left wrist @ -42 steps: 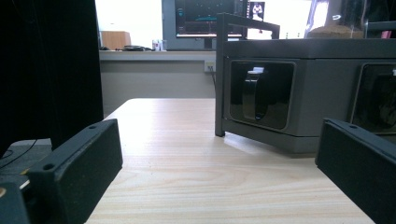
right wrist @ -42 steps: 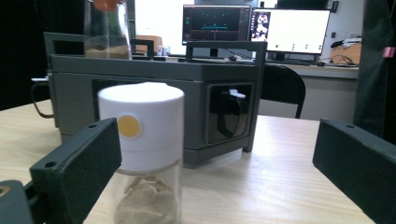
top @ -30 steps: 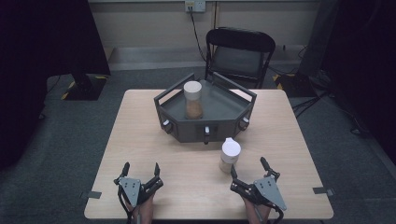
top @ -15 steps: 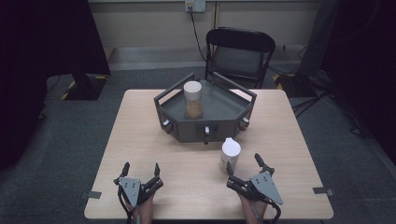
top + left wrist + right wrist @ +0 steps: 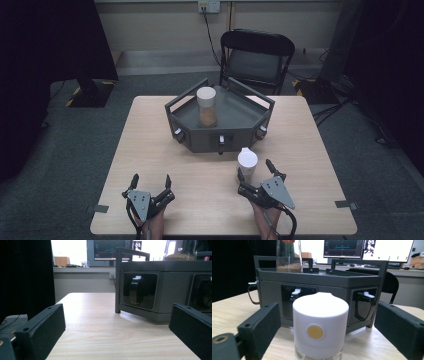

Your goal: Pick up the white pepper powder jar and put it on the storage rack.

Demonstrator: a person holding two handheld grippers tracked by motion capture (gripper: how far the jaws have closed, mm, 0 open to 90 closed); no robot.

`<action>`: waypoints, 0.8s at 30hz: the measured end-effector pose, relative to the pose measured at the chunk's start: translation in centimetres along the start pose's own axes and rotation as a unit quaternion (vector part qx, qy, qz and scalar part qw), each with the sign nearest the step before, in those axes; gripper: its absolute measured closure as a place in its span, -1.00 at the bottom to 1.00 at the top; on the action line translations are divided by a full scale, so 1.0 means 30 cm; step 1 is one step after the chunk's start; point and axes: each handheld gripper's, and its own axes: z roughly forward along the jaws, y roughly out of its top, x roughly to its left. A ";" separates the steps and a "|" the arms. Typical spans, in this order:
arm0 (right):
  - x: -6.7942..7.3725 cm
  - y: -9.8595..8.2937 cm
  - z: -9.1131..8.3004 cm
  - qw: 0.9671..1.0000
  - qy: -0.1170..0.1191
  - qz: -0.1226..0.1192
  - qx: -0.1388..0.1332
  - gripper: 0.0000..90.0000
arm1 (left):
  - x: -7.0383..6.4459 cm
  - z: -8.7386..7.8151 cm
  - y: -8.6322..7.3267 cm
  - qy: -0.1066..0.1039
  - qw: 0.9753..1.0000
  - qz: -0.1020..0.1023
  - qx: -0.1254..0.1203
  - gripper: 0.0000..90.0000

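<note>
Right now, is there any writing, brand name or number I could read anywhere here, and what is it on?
No text here can be read.
White-capped jar: a plain yellow dot on the cap, no words.
Grey tray: no label on its walls or knobs.
Tall jar in the tray: no label visible.
Screens behind the table: graphs and figures, too small and blurred to read.
Grippers, left and right: no markings visible.

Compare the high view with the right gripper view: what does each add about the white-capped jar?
High view alone: the white-capped glass jar stands on the light wooden table, outside the dark grey hexagonal tray, with the right gripper open around it. Right gripper view alone: a round yellow dot on the white cap. Both: the jar sits between the black fingers, untouched, before the tray.
</note>
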 end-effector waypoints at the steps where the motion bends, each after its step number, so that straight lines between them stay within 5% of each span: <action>1: -0.004 0.003 0.006 1.000 0.002 0.002 0.004 -0.83 | 0.000 0.000 0.000 0.000 1.000 0.000 0.000 -1.00; 24: -0.008 -0.018 0.083 0.999 0.011 0.017 0.044 -0.56 | -0.002 0.000 0.000 0.002 1.000 0.000 0.000 -1.00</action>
